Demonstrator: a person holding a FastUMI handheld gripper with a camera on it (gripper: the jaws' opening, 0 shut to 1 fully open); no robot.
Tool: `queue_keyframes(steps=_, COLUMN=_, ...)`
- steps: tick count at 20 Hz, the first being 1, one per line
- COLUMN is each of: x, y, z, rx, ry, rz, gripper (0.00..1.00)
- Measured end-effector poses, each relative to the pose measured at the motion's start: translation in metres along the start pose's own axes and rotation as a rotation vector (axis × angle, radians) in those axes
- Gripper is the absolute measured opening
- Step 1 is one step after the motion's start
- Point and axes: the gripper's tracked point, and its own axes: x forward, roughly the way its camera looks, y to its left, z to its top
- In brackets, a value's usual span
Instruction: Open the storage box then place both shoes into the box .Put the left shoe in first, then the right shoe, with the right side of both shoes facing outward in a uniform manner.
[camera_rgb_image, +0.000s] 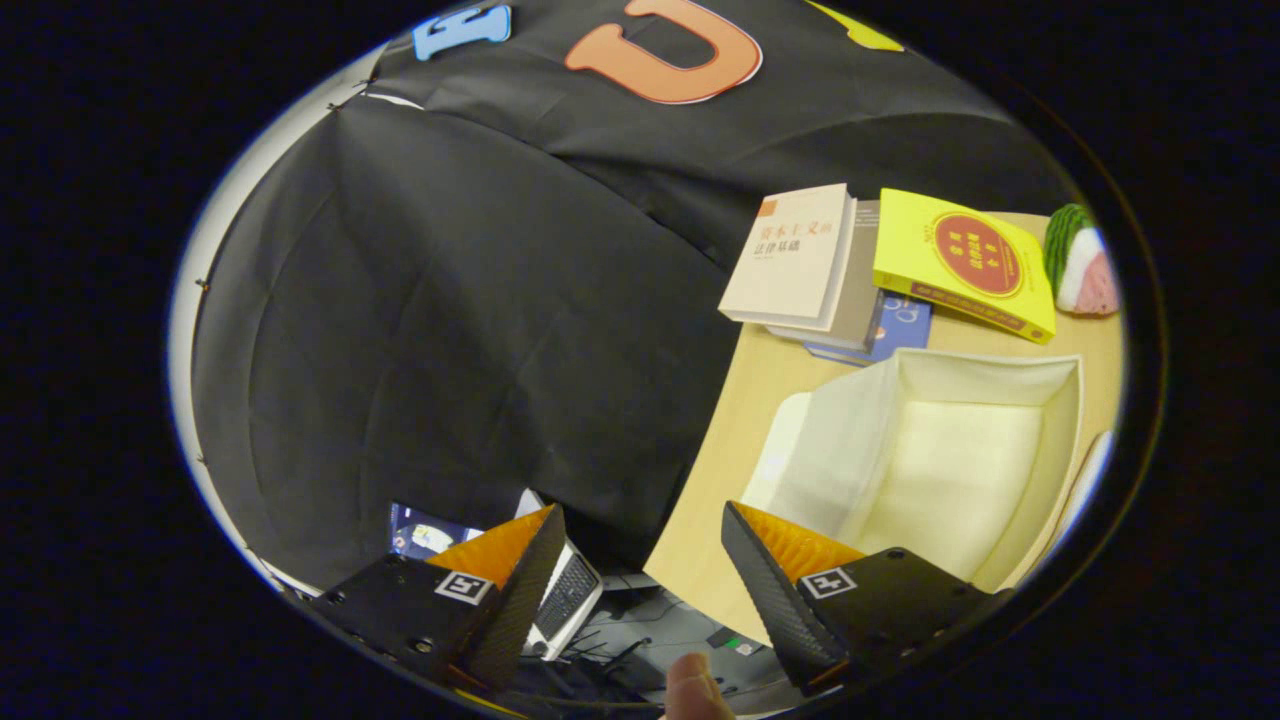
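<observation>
A cream fabric storage box stands open on a light wooden table, its inside bare. My gripper is open, fingers spread wide, with nothing between them. The right finger hangs over the table's near corner, just in front of the box's near wall. The left finger is off the table's side, over the floor area. A fingertip of a person's hand shows below the fingers.
Beyond the box lies a stack of books: a cream one, a yellow one, a blue one beneath. A watermelon-slice toy sits at the far end. A laptop and cables lie below the table's edge.
</observation>
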Motion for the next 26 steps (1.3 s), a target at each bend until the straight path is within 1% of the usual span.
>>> queue_keyframes(steps=3, x=-0.035, y=-0.042, z=-0.004, rx=-0.002, ry=-0.015, rz=-0.050, gripper=0.96)
queue_keyframes(steps=5, x=-0.058, y=-0.078, z=-0.007, rx=0.000, ry=-0.024, rz=-0.100, gripper=0.96)
queue_keyframes(steps=9, x=-0.106, y=-0.159, z=-0.019, rx=-0.012, ry=-0.037, rz=-0.245, gripper=0.96)
queue_keyframes(steps=12, x=-0.139, y=-0.220, z=-0.037, rx=-0.013, ry=-0.021, rz=-0.359, gripper=0.96)
queue_keyframes(steps=15, x=-0.166, y=-0.281, z=-0.055, rx=-0.044, ry=-0.004, rz=-0.474, gripper=0.96)
queue_keyframes(steps=18, x=-0.186, y=-0.344, z=-0.079, rx=-0.048, ry=0.036, rz=-0.587, gripper=0.96)
queue_keyframes(steps=23, x=-0.201, y=-0.427, z=-0.118, rx=0.000, ry=0.126, rz=-0.716, gripper=0.95)
queue_keyframes(steps=26, x=-0.198, y=-0.452, z=-0.141, rx=0.007, ry=0.182, rz=-0.713, gripper=0.95)
